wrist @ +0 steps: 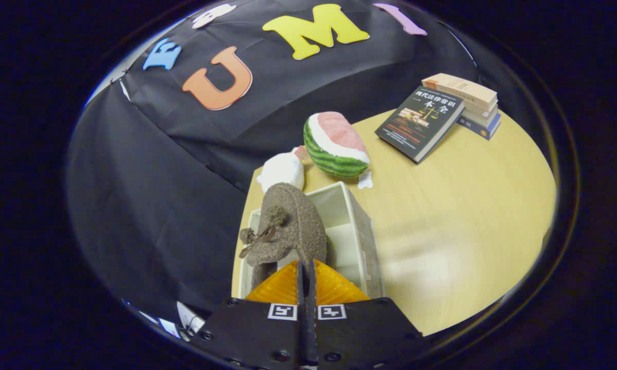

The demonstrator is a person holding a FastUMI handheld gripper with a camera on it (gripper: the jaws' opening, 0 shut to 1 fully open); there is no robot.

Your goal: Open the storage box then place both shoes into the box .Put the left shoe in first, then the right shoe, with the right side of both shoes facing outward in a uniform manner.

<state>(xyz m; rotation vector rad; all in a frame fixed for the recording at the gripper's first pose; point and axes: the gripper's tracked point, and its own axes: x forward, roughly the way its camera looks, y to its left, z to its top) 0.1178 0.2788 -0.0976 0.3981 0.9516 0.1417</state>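
The fingers (pixel 305 275) are closed almost together, only a thin slit left between them, and they appear to pinch the near end of a brown shoe (pixel 288 226); the contact itself is hidden behind the fingers, so the grip is a judgement. The shoe stands straight ahead of the fingertips, its long axis running away from them and upward, the bow on its left side. It hangs in or just over the open white box (pixel 357 231), which sits on the bench (pixel 457 216) at its left edge, with free space in the box to the right of the shoe. Beyond the box lie a white plush (pixel 283 172), a watermelon toy (pixel 337 144) and books (pixel 421 123). The coming move likely turns on lowering the shoe along that axis into the box.
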